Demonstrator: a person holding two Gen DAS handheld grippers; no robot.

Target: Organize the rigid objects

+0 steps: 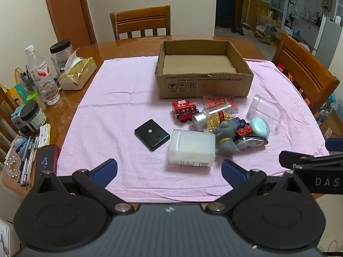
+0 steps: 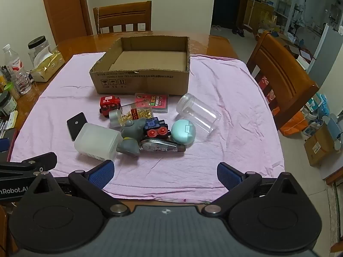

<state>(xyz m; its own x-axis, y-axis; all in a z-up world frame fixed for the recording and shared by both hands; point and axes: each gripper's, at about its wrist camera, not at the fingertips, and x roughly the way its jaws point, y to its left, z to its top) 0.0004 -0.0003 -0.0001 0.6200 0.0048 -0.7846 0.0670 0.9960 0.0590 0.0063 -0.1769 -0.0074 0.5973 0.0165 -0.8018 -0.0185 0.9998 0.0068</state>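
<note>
An empty cardboard box [image 1: 203, 83] [image 2: 141, 83] stands at the back of the pink towel [image 1: 120, 107] [image 2: 225, 98]. In front of it lie a black flat case [image 1: 151, 134] [image 2: 77, 124], a frosted white plastic box [image 1: 191, 147] [image 2: 97, 142], a red toy train [image 1: 184, 109] [image 2: 109, 105], a bottle of gold beads [image 1: 212, 115] [image 2: 130, 113], a grey figurine [image 1: 226, 137] [image 2: 130, 137], a dark blue toy train [image 2: 157, 128], a teal round case [image 1: 259, 126] [image 2: 184, 132] and a clear jar [image 1: 265, 110] [image 2: 198, 111]. My left gripper [image 1: 169, 170] and right gripper [image 2: 165, 172] are both open and empty, near the towel's front edge.
Wooden chairs [image 1: 141, 21] [image 2: 283, 75] stand at the far and right sides of the table. Along the table's left edge are a water bottle [image 1: 41, 75], jars [image 1: 61, 53], a tissue pack [image 1: 78, 72] and pens [image 1: 27, 162].
</note>
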